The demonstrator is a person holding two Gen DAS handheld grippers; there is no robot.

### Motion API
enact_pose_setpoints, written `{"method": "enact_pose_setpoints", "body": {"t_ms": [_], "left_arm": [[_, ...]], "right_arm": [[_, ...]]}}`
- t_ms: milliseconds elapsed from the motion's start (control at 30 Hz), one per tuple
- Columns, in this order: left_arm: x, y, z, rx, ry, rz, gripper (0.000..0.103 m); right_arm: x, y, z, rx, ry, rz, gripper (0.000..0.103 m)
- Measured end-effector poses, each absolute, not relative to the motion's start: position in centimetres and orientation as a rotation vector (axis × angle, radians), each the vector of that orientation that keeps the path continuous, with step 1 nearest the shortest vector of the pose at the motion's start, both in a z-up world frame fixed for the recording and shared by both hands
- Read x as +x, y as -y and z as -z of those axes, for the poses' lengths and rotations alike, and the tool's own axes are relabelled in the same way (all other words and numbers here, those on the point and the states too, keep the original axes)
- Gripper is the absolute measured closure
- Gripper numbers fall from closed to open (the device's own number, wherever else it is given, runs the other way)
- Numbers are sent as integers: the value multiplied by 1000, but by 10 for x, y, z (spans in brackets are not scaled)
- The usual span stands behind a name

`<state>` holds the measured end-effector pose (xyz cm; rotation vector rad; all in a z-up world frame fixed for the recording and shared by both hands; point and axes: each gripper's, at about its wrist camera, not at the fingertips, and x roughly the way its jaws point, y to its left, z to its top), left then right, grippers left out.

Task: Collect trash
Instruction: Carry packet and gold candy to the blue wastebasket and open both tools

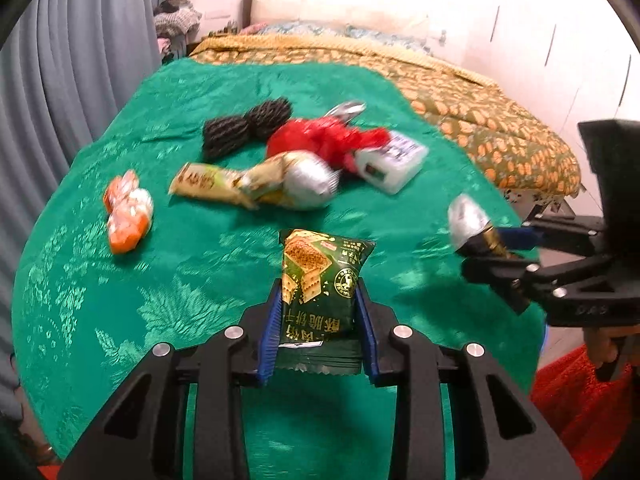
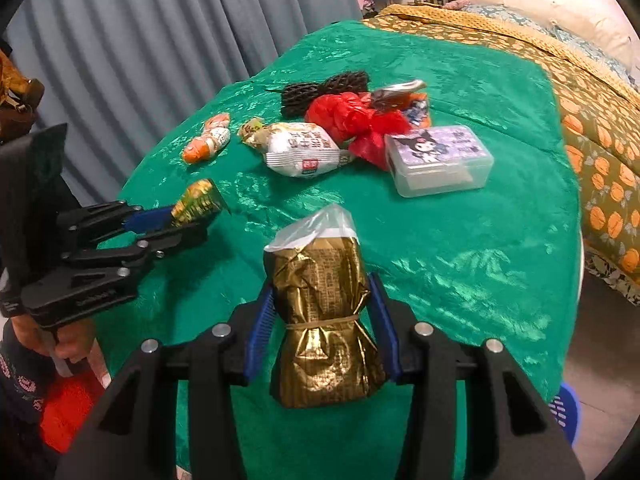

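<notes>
My left gripper (image 1: 318, 300) is shut on a dark green biscuit packet (image 1: 320, 276), held above the green cloth; it also shows in the right wrist view (image 2: 196, 202). My right gripper (image 2: 322, 300) is shut on a gold foil bag (image 2: 324, 320) tied with a band, clear plastic at its top; in the left wrist view the bag (image 1: 470, 222) sticks out of that gripper at the right. Further back lie a white snack packet (image 2: 302, 148), an orange wrapper (image 2: 208, 138), a red plastic bag (image 2: 352, 118) and a yellow-green wrapper (image 1: 208, 182).
A green cloth (image 2: 480, 240) covers the table. A clear plastic box with a purple cartoon lid (image 2: 438, 158) and a black netted bundle (image 2: 320, 88) lie near the trash. A bed with an orange-patterned cover (image 2: 600, 128) is at the right, grey curtains (image 2: 140, 40) at the left.
</notes>
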<state>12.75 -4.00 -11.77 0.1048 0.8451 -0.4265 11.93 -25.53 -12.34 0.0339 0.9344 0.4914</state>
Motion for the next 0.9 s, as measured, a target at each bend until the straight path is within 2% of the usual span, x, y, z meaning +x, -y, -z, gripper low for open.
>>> {"method": "enact_pose_setpoints", "body": {"t_ms": [900], "left_arm": [[112, 99, 135, 240, -817, 396, 71]], "right_arm": [[77, 329, 136, 130, -920, -392, 59]]}}
